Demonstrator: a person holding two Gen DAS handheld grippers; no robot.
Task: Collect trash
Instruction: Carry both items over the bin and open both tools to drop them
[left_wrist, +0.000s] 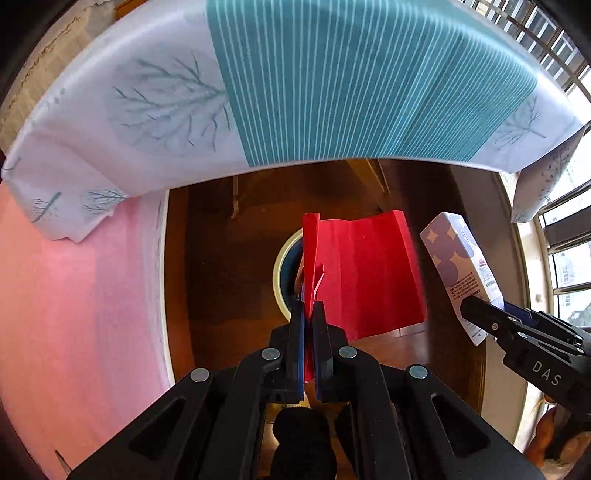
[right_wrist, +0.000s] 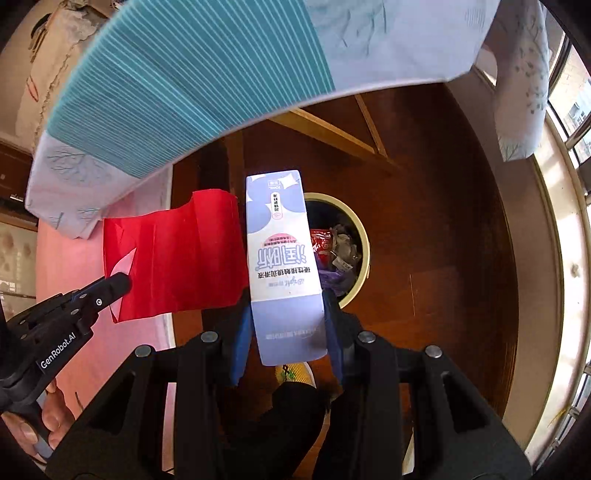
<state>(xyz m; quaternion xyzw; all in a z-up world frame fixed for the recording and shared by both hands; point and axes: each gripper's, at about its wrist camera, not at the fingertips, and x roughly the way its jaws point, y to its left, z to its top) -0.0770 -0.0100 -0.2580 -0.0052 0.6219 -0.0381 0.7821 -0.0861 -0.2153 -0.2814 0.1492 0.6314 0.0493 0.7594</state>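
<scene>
- Closest to my left camera, the left gripper (left_wrist: 308, 314) is pressed together on a sheet of red paper (left_wrist: 369, 273), pinched at one edge so the rest hangs out to the side
- Right gripper (right_wrist: 288, 325) is pinching a lilac and white carton (right_wrist: 280, 258) across its width, pads on both side faces
- Both pieces hang over the wooden floor (right_wrist: 443, 240), below the edge of the table with its teal striped cloth (left_wrist: 332, 81)
- Below them stands the round bin (right_wrist: 364, 254), cream rim, already holding wrappers and crumpled scraps, so some trash looks collected
- By my reckoning the pickup is done for these two and what is left is to let them go over the bin; the carton hangs almost above the opening, the red paper more beside it
- Writing: "GenRobot.AI" on the left gripper's body, "DAS" on the right one's; the carton carries large Chinese characters, upside down from my view, smaller lines too fine to read
</scene>
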